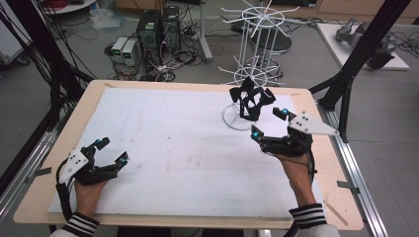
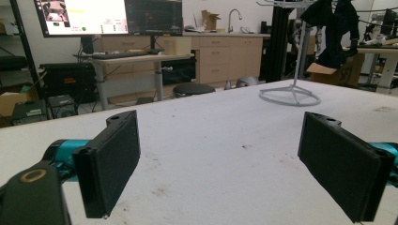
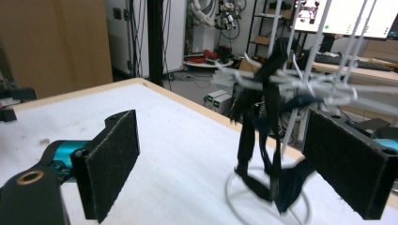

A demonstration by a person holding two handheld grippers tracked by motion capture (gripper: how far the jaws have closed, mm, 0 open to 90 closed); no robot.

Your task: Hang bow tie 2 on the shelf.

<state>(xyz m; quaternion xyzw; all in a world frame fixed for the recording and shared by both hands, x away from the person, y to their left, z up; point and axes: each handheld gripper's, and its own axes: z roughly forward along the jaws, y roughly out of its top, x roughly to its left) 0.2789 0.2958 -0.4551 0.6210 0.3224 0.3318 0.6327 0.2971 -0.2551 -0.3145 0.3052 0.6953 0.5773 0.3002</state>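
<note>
I am holding my right gripper (image 1: 269, 122) with its black padded fingers (image 3: 345, 166) spread wide and nothing pressed between them. The white wire display stand (image 1: 257, 59) with its round wire base is standing just ahead of those fingers, and the black fabric strap-like pieces (image 1: 252, 101) are hanging from its lower arms. In the right gripper view the dark pieces (image 3: 260, 136) are dangling down to the base ring between the two pads but beyond them, not touching either; the picture is blurred there, so I cannot tell exactly how the fabric is hooked on. My left gripper (image 1: 109, 152) is resting low at the near left of the white sheet-covered wooden table (image 1: 173, 148), its fingers (image 2: 110, 161) released and empty. From it, the stand (image 2: 293, 93) is sitting well apart, beyond the fingertips towards the far right.
</note>
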